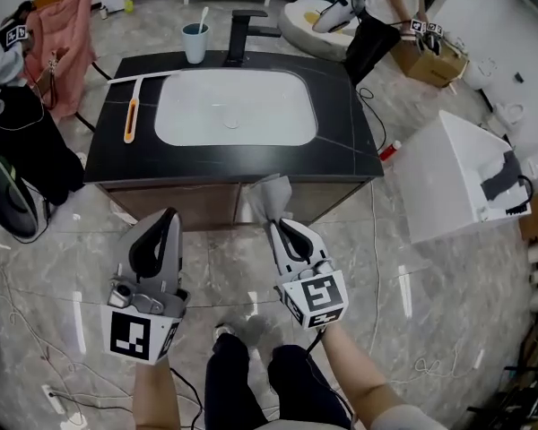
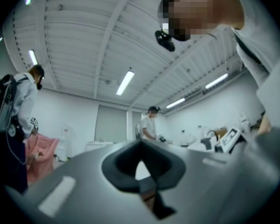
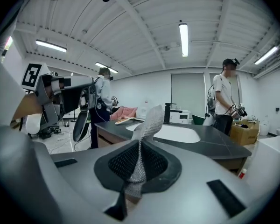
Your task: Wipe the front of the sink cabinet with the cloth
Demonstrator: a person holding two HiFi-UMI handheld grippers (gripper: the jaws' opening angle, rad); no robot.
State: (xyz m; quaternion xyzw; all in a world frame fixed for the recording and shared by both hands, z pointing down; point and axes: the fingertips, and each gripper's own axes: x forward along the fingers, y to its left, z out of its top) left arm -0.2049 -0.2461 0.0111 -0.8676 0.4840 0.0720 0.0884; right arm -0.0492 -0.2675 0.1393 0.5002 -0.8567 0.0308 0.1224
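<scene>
The sink cabinet (image 1: 188,202) has a black top and a white basin (image 1: 233,107); its brown front faces me. My right gripper (image 1: 274,226) is shut on a grey mesh cloth (image 1: 271,195), whose free end stands up just before the cabinet front, near its middle. In the right gripper view the cloth (image 3: 148,120) rises from between the closed jaws of the right gripper (image 3: 139,146), with the cabinet's top (image 3: 214,143) beyond. My left gripper (image 1: 167,217) hangs to the left, below the cabinet front, shut and empty. The left gripper (image 2: 140,148) tilts up toward the ceiling.
On the cabinet top stand a black faucet (image 1: 242,34), a cup (image 1: 195,41) with a toothbrush and an orange-handled tool (image 1: 131,119). A white box (image 1: 457,177) stands at the right, a small bottle (image 1: 388,152) beside the cabinet. Cables lie on the floor. People stand nearby.
</scene>
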